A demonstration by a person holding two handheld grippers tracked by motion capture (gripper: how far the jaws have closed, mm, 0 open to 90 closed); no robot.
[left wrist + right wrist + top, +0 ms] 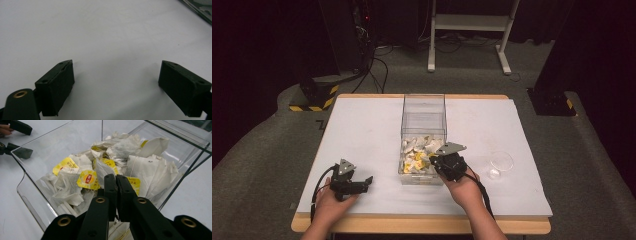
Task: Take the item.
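Note:
A clear plastic box (423,107) stands mid-table, its near end heaped with white tea bags (419,152) bearing yellow tags. In the right gripper view the tea bags (150,170) lie just beyond my right gripper (116,178). Its jaws are pressed together over the box's near rim (30,182), and I see nothing between them. In the high view the right gripper (435,159) sits at the box's near right corner. My left gripper (368,181) rests on the white table at front left, left of the box. It stands open (116,72) over bare table.
A small clear round dish (502,162) with a white piece in it sits right of the box. The white tabletop (362,130) has a wooden front edge. On the floor behind the table are cables and a white frame (469,25).

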